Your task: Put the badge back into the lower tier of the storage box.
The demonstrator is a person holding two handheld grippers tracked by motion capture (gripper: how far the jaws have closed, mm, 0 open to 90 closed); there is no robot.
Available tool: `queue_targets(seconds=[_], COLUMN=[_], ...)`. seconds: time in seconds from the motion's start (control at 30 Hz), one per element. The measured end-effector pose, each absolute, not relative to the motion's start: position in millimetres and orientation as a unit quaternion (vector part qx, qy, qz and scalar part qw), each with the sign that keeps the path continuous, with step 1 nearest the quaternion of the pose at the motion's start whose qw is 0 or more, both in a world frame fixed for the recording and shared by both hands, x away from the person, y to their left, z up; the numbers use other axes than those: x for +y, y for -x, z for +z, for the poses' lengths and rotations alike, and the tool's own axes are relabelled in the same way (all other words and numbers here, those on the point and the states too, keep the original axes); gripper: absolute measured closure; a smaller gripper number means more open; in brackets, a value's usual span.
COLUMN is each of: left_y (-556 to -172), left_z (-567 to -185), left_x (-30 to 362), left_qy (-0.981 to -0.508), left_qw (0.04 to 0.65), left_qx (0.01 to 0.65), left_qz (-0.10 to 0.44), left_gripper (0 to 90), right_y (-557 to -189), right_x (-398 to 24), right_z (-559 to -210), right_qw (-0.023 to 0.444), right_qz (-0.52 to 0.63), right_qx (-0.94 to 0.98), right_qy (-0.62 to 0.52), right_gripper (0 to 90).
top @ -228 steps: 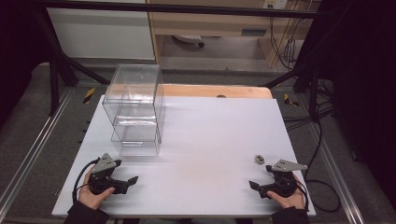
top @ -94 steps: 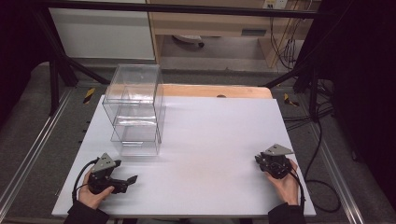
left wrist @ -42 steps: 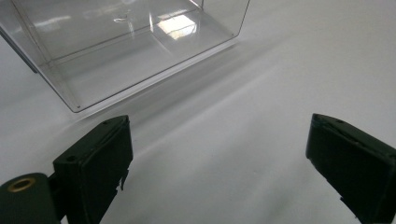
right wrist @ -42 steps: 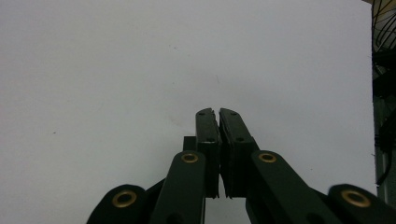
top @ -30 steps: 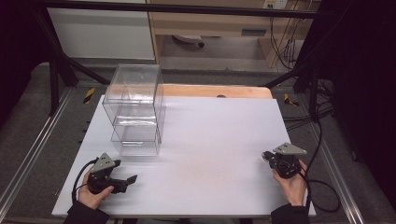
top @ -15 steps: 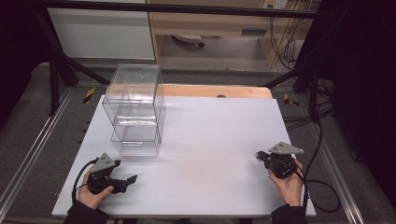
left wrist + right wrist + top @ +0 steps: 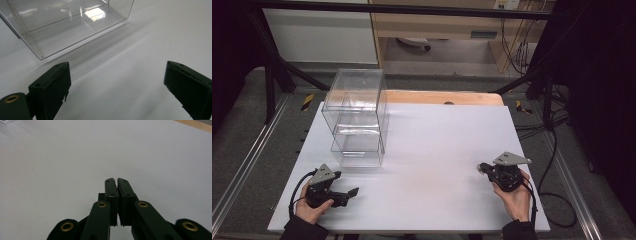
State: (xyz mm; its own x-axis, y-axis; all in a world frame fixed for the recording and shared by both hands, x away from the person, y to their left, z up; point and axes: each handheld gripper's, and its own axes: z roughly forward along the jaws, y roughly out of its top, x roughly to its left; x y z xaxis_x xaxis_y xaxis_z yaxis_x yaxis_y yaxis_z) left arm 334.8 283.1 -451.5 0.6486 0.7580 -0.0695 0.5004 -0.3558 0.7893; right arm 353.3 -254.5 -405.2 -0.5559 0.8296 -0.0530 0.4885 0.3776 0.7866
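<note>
Right gripper [image 7: 482,167] jaws are pressed together, left gripper [image 7: 354,191] jaws spread wide, holding nothing. The clear box [image 7: 357,120] at far left looks empty, so barely started I'd say.

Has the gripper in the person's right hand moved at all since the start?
Yes. The right gripper has shifted up the table, away from its near edge, jaws shut.

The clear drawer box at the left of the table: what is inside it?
Nothing can be seen inside the clear drawer box: through its walls its stacked compartments look empty, and the left gripper view shows a bare floor in the lowest one. Reflections blur the far corners.
</note>
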Motion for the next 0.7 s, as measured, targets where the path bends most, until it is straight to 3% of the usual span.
queue_targets(seconds=[0.7], left_y=[-334.8], left_z=[-451.5], left_x=[283.1], left_qy=[-0.808], left_qw=[0.413], left_qx=[0.389], left_qz=[0.156], left_gripper=[6.6], right_y=[-349.5], right_x=[-224.5], right_z=[-397.1], right_qw=[0.192], right_qz=[0.417], right_qx=[0.808], right_qy=[-0.37], right_gripper=[87.2])
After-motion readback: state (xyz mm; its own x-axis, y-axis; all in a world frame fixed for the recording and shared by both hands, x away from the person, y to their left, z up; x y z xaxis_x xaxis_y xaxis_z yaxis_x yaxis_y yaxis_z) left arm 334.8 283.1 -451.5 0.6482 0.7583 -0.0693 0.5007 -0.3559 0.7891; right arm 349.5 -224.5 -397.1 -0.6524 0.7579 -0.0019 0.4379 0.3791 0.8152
